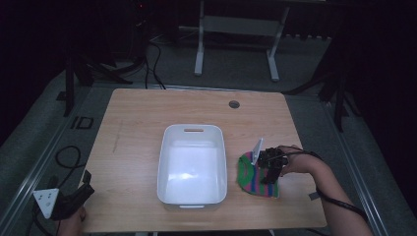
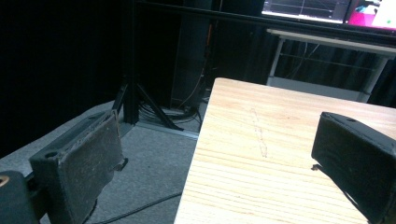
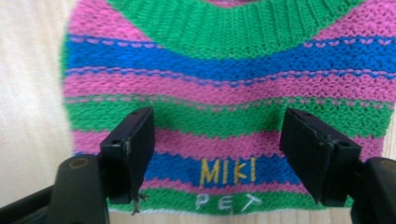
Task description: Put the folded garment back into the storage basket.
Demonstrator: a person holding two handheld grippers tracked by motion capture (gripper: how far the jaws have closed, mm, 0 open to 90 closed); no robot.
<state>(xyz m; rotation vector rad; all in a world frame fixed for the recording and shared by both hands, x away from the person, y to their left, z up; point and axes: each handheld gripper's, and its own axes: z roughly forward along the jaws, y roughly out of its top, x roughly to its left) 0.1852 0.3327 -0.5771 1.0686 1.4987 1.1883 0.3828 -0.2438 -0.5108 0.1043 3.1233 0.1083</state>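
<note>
At the lower left of the frame, your left gripper (image 1: 83,189) sat spread wide over the counter (image 1: 133,123) edge, holding nothing. The white tub (image 1: 193,164) stood at centre. To its right, your right gripper (image 3: 217,154) hung spread above the striped knit sweater (image 1: 255,178), jaws apart, pinching nothing.

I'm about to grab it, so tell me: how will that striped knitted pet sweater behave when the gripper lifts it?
The green, pink and blue striped knitted pet sweater lies flat on the wooden table, so it will probably flop and drape. It looks light. The open right gripper should catch the ribbed yarn without slipping.
</note>
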